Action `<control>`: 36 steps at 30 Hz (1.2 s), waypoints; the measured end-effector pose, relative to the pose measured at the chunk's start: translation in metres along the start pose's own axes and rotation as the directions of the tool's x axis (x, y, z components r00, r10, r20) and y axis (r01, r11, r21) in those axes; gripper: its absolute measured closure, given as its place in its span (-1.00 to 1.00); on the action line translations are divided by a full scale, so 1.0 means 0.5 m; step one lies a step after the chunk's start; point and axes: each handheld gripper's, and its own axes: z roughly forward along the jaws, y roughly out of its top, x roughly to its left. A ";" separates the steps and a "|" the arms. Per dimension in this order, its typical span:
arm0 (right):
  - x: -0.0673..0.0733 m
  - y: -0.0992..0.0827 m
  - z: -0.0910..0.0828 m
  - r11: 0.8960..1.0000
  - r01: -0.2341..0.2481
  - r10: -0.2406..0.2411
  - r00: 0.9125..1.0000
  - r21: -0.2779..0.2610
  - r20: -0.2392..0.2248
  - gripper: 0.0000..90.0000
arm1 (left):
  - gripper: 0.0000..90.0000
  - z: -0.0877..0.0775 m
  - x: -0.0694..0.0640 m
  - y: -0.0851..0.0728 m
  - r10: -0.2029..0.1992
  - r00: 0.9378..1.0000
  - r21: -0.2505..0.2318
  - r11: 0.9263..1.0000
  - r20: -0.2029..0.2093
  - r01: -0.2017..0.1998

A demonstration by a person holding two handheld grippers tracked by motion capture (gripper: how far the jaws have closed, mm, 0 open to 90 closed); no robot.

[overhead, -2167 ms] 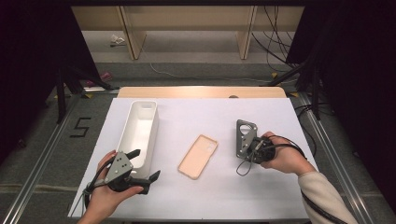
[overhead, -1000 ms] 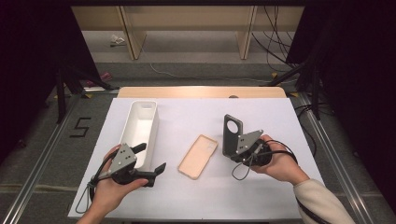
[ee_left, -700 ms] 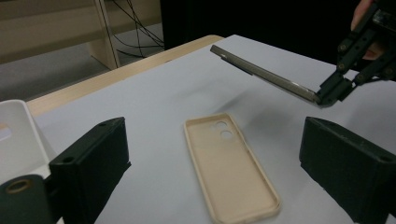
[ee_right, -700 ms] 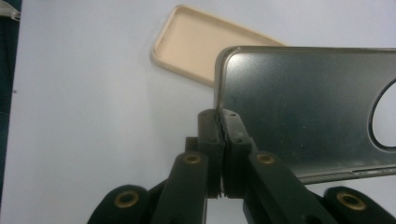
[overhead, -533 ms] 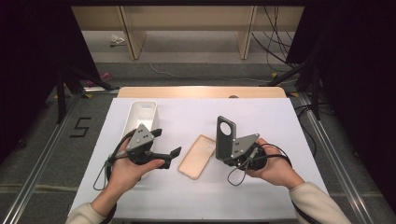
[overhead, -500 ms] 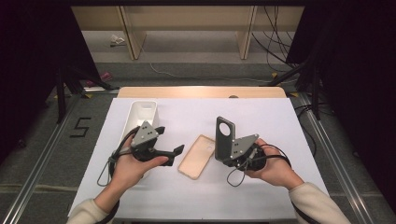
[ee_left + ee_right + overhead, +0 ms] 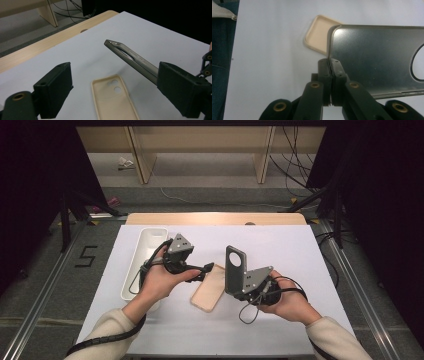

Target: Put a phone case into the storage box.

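My right tongs (image 7: 239, 279) are clamped on the edge of the grey phone (image 7: 235, 270), held upright above the counter (image 7: 300, 250), my left tongs (image 7: 207, 269), wide and just narrowing with nothing between, hover over the beige case (image 7: 209, 288); fitting remains.

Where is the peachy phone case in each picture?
High view: the phone case lies flat on the white table, middle of the picture, between the two hands.
Left gripper view: bottom middle, inner side up, with two round holes at its far end.
Right gripper view: upper middle, partly behind the grey phone.
Shared landmark: that grey phone, held up by the right gripper.
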 end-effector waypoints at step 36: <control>0.011 0.022 0.006 0.999 0.034 -0.035 0.999 -0.027 -0.010 0.98 | -0.34 0.157 0.012 0.045 -0.191 0.982 0.168 0.967 -0.007 0.189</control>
